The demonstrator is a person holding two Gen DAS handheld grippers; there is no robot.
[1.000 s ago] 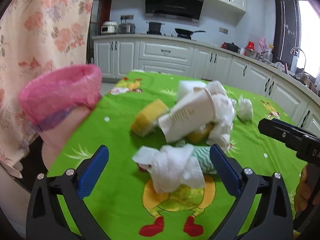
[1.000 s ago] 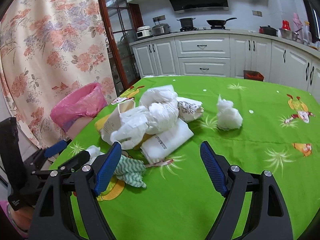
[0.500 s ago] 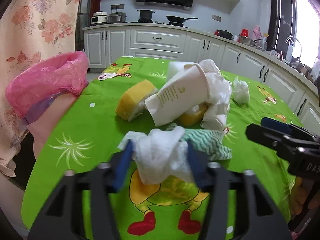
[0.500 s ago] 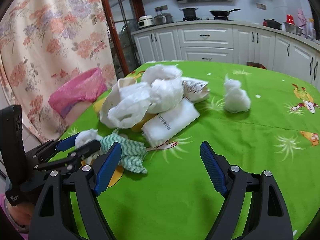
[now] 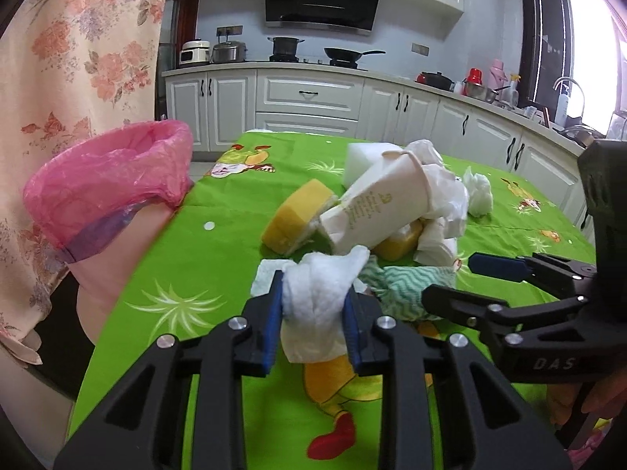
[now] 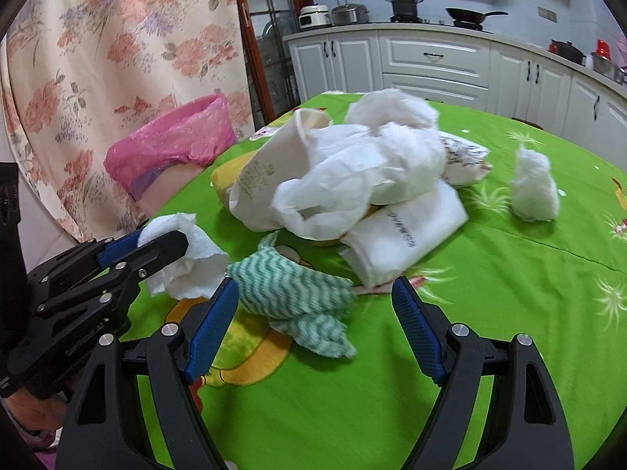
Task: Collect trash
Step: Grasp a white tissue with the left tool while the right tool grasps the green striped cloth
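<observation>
While left gripper (image 5: 313, 323) has just closed on tissue (image 5: 317, 305), right gripper (image 6: 313, 313) gapes over cloth (image 6: 290, 290); pile (image 6: 352, 180) remains, nothing seen binned (image 5: 106, 180).

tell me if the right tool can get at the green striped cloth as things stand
Probably yes. The right tool is open, with the green striped cloth lying just ahead between its jaws and nothing on top. The left tool, shut on a white tissue, sits close beside but not across the path.

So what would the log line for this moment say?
left claw: closing, pads on white tissue | right claw: open around green cloth | pink-lined bin: waiting
</observation>
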